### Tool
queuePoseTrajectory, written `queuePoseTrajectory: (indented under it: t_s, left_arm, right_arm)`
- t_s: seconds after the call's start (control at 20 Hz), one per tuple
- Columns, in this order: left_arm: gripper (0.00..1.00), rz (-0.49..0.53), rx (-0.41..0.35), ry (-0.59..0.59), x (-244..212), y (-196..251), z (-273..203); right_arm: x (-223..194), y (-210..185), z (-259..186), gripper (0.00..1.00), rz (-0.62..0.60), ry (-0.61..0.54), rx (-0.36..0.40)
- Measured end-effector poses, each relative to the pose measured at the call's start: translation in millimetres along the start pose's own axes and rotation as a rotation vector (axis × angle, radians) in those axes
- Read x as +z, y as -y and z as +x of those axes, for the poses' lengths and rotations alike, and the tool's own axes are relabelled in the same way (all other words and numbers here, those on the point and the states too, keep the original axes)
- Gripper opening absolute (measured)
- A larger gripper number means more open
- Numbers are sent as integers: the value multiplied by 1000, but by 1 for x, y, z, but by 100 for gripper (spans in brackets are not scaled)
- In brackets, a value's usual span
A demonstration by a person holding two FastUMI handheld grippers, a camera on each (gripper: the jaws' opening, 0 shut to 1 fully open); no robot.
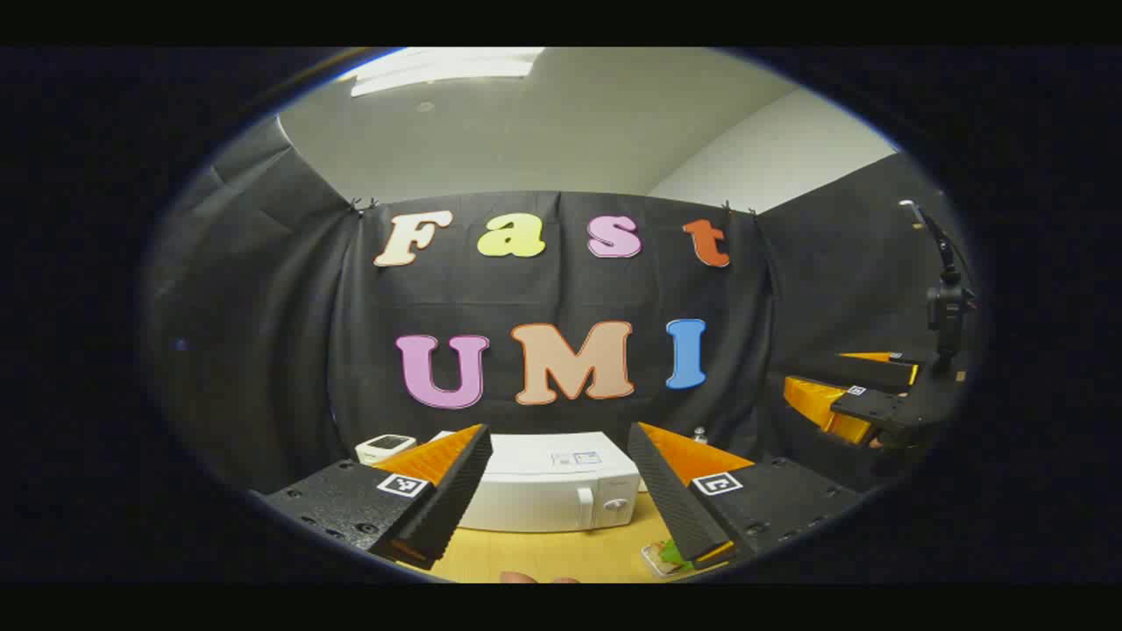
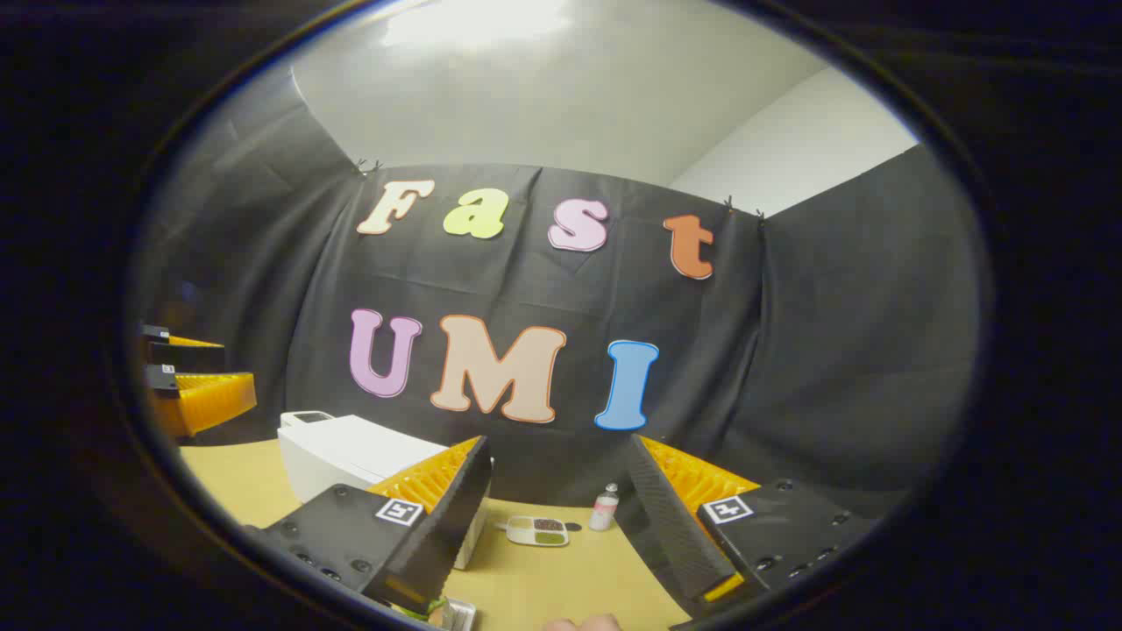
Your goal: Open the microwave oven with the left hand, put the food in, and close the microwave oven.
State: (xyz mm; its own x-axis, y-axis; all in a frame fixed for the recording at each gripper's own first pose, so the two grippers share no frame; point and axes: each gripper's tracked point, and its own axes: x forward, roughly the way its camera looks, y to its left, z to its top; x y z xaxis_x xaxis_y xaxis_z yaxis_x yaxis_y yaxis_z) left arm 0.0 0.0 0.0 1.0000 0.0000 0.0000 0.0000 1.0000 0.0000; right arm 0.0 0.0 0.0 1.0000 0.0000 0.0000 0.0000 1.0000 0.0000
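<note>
I hold both grippers above a smooth, pale wooden table (image 1: 561, 556) in a booth draped with creased black cloth, under a plain white ceiling. The microwave (image 1: 548, 482), a boxy white appliance with a rounded door handle and a dial at its right, sits shut at the back of the table; in the left gripper view it lies framed between the spread fingers of my left gripper (image 1: 561, 504), well beyond their ridged tips. My right gripper (image 2: 557, 535) is likewise open and holds nothing, with the microwave off to its left. The food (image 1: 666, 556), something green on a small tray, rests on the table just beside the left gripper's right fingertip. Farther back in the right gripper view stand a divided dish (image 2: 536, 530) and a small bottle (image 2: 604, 508).
</note>
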Motion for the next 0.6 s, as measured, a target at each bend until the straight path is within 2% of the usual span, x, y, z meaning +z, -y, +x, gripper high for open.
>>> queuePoseTrajectory:
  t_s: [0.25,0.4,0.6]
  left_arm:
    - [93,9,2,-4,0,3,-4]
    - [93,11,-6,-17,-3,7,-7]
    - [92,12,8,-50,-14,8,-10]
  right_arm:
    - [4,10,-5,99,8,4,-8]
    - [2,13,-7,97,6,-2,-11]
    - [-4,11,-13,97,-1,-12,13]
